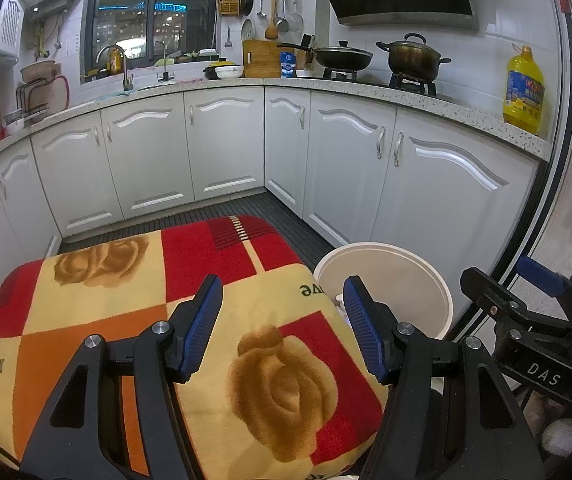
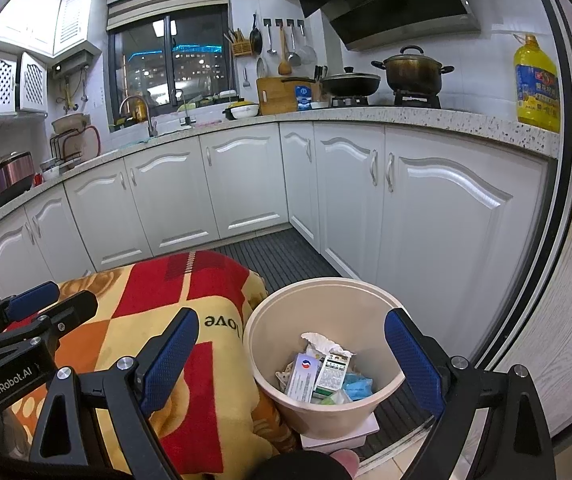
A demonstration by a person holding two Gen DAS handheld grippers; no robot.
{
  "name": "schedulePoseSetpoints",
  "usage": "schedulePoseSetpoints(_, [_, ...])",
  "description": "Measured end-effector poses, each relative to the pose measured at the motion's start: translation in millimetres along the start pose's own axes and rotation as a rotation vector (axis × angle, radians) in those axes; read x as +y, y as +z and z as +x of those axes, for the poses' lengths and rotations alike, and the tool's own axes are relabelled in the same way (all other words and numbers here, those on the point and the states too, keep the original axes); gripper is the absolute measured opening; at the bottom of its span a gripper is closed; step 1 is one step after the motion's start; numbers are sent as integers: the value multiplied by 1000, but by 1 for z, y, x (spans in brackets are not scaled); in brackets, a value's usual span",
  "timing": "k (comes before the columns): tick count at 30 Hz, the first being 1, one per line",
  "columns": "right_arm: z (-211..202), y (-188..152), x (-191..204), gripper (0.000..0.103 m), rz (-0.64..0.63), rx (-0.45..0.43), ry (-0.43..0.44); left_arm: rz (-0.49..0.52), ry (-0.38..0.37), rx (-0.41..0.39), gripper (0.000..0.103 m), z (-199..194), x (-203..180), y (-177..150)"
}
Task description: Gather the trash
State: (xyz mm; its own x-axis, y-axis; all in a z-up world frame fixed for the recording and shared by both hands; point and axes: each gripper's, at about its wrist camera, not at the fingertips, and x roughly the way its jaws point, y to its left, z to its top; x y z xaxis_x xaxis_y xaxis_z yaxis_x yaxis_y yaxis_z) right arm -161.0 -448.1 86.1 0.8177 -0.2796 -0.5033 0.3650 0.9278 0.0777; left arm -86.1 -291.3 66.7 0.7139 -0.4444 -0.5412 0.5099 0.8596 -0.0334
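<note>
Trash sits binned in bin; both grippers empty, fingers wide; we scan blanket-covered surface for leftovers before withdrawing.

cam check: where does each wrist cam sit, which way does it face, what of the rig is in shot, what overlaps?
Left wrist: above the blanket, facing the cabinets; left gripper open, right gripper at the right edge.
Right wrist: over the bin of trash; right gripper open, left gripper at left.
Shared: blanket, bin, oil bottle.
</note>
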Motion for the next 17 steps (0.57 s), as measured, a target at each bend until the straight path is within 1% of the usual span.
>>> schedulePoseSetpoints(7, [5, -1, 1, 93, -11, 13, 1, -7, -10, 16, 62, 6, 3, -1])
schedulePoseSetpoints(13, [14, -4, 5, 93, -20, 35, 0, -26, -37, 34, 62, 13, 9, -3])
schedulePoseSetpoints(17, [21, -6, 11, 93, -39, 56, 5, -49, -30, 47, 62, 16, 23, -6])
